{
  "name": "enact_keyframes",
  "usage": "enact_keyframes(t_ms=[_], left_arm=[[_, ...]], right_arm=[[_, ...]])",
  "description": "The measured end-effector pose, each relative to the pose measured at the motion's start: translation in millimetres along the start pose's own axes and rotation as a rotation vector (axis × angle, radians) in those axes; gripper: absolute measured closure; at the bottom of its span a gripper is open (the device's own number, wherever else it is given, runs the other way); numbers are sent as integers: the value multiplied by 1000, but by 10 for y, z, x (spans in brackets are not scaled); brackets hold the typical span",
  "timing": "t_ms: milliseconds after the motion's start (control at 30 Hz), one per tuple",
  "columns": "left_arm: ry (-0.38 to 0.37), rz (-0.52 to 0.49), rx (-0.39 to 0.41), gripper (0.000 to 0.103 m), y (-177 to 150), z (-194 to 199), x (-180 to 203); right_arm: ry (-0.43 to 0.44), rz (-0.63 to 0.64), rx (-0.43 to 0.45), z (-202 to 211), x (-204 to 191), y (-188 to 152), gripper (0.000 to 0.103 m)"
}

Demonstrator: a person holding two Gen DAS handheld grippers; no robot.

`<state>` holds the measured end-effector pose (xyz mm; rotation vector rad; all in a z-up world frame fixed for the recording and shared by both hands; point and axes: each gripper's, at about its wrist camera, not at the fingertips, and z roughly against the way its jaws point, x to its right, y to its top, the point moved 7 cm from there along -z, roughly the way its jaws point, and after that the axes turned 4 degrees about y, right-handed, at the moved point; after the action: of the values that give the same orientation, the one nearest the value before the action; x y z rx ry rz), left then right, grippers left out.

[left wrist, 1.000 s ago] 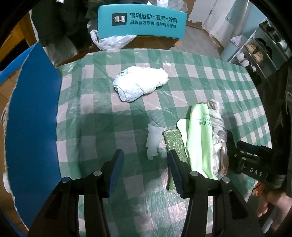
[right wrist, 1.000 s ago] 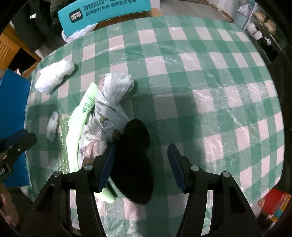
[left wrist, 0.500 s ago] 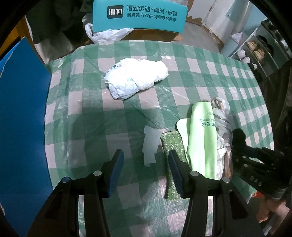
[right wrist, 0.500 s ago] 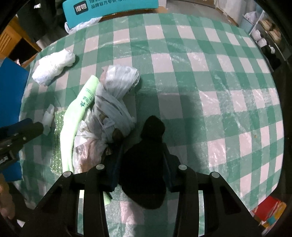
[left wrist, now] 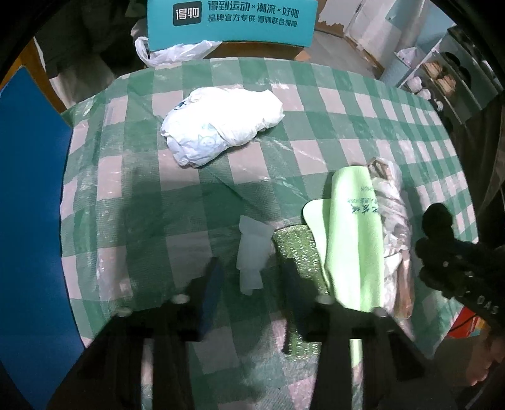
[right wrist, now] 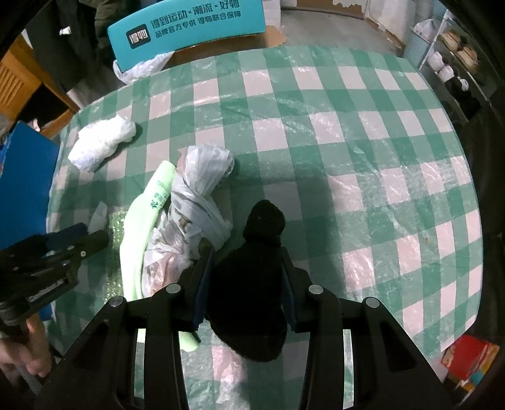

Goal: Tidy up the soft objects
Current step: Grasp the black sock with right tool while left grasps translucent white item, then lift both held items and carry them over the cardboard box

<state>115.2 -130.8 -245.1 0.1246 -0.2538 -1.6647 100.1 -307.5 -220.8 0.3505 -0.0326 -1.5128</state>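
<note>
Black fuzzy soft cloth (right wrist: 252, 277) sits clamped in our right gripper (right wrist: 246, 284) above the checked tablecloth (right wrist: 363, 157); our left gripper (left wrist: 249, 284) gapes empty. Its 1 dangling end could snag the crumpled plastic bag (right wrist: 202, 189).

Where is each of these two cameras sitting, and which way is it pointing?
Left wrist view: on the left gripper, looking along its open fingers across the checked table at a small clear plastic piece; the right gripper and a hand show at right.
Right wrist view: on the right gripper, shut on a black soft item; the left gripper and hand show at left.
Both share the light green cloth, white bundle and teal sign.
</note>
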Motion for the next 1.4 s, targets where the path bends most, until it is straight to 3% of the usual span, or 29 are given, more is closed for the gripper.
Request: enact_keyframes(t_ms=[100, 233, 833, 1400], left_arm=[[-4, -9, -7, 86, -7, -13, -1], [-15, 0, -4, 89, -13, 5, -48], [46, -35, 84, 89, -68, 512, -117], [58, -42, 167, 89, -181, 1048, -201]], right_arm=[[4, -3, 7, 44, -4, 5, 65], [5, -1, 14, 70, -17, 20, 65], [25, 57, 82, 348, -311, 99, 65], [68, 154, 139, 699, -782, 60, 65]])
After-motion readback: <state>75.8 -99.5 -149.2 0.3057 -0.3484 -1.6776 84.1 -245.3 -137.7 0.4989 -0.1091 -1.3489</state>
